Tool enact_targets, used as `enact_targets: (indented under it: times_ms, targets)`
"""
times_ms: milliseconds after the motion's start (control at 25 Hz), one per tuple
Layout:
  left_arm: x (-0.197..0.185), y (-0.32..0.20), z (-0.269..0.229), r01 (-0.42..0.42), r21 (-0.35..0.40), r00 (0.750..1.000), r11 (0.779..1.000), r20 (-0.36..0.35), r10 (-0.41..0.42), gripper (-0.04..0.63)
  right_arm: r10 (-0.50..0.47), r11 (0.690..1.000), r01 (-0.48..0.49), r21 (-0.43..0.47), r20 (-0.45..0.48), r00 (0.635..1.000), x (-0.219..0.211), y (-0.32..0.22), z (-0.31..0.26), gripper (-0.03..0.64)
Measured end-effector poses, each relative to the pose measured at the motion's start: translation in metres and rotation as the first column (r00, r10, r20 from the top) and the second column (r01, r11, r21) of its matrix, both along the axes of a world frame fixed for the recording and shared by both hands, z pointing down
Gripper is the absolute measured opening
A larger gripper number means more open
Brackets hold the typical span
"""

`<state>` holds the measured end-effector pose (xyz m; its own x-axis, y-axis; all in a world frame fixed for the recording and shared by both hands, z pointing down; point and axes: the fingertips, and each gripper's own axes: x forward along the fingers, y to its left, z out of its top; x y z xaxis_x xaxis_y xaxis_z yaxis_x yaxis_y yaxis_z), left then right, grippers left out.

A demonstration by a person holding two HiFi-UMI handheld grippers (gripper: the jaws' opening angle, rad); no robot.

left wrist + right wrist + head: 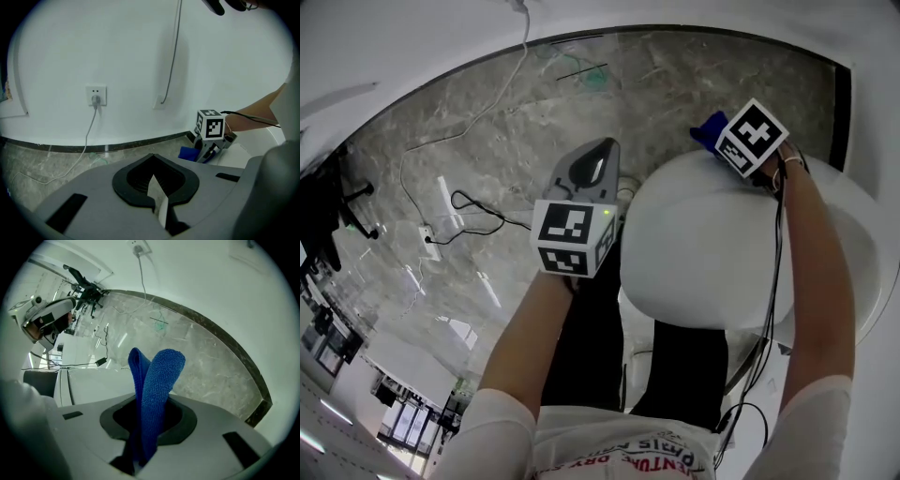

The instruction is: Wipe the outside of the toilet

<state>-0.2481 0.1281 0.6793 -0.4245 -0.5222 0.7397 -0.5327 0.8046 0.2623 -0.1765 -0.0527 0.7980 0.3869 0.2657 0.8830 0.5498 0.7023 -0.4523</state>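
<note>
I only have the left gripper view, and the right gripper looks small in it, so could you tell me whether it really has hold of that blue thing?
Observer: Yes. In the right gripper view, the right gripper is shut on a folded blue cloth, which sticks out past the jaws.
Operator: Thank you. Is the toilet lid up or down?
Observer: Down. The head view shows the white lid closed.
Operator: And where is the cloth relative to it?
Observer: In the head view it is at the lid's far edge. I cannot tell whether it touches the lid.
</note>
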Motion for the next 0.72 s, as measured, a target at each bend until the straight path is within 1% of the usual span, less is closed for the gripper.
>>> enact_targets:
  times_ms: [240,440,600,720]
  targets:
    - [0.019,0.031,0.013,0.05,0.016,0.999,0.999,-0.015,-0.05,0.006,-0.122,0.99,0.119,-0.072,-0.04,0.992,0.008,0.056,0.001,0.077]
    - [0.037,0.066,0.021,0.108,0.022,0.994,0.994,-0.035,-0.108,0.006,-0.237,0.967,0.228,-0.113,-0.076,0.969,0.021,0.103,0.002,0.077]
    - [0.048,0.091,0.019,0.162,0.032,0.986,0.986,-0.042,-0.161,0.006,-0.297,0.95,0.282,-0.135,-0.106,0.949,0.031,0.13,-0.001,0.077]
    - [0.058,0.104,0.02,0.186,0.034,0.982,0.982,-0.043,-0.184,0.006,-0.338,0.935,0.321,-0.151,-0.111,0.934,0.038,0.151,-0.006,0.077]
